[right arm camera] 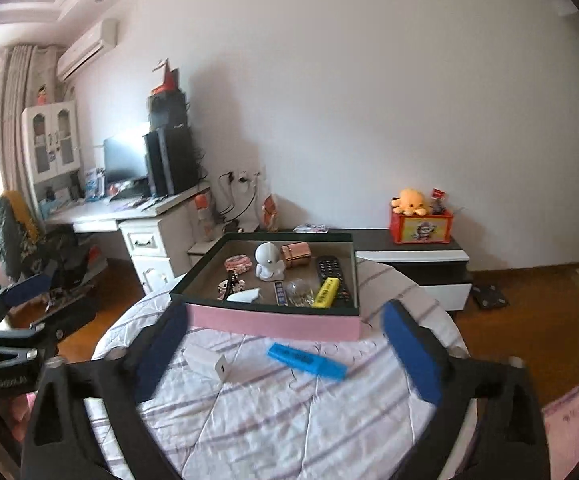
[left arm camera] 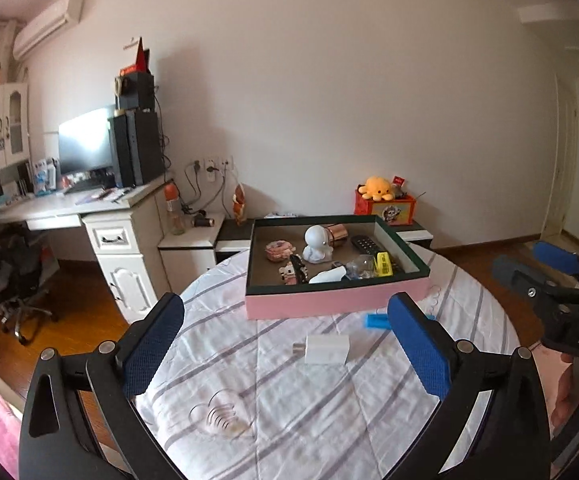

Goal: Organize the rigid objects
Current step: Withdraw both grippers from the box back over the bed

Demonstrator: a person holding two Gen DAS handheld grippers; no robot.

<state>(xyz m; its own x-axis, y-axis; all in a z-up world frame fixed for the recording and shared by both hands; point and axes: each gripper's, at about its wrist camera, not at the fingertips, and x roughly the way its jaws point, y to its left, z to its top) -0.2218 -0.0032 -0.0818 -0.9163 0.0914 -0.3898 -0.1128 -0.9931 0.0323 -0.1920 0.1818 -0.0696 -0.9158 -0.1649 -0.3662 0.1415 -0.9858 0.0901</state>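
Note:
A pink box (left arm camera: pixel 329 301) (right arm camera: pixel 273 323) with a dark green rim stands at the far side of the round table. It holds a white figurine (left arm camera: pixel 316 243) (right arm camera: pixel 268 261), a copper cup (right arm camera: pixel 295 255), a remote (right arm camera: pixel 329 270), a yellow highlighter (right arm camera: pixel 326 293) and other small items. On the striped cloth in front lie a white charger block (left arm camera: pixel 326 350) (right arm camera: pixel 205 360), a blue highlighter (right arm camera: pixel 307 360) (left arm camera: pixel 375 321) and a clear heart-shaped piece (left arm camera: pixel 217 416). My left gripper (left arm camera: pixel 285 344) is open and empty above the cloth. My right gripper (right arm camera: pixel 287 356) (left arm camera: pixel 533 266) is open and empty too.
The round table (left arm camera: pixel 369 420) has a curved edge with wood floor around it. A white desk (left arm camera: pixel 69 208) with a monitor and an office chair (left arm camera: pixel 13 280) are at the left. A low cabinet (right arm camera: pixel 413 258) with a red box and a yellow plush stands behind.

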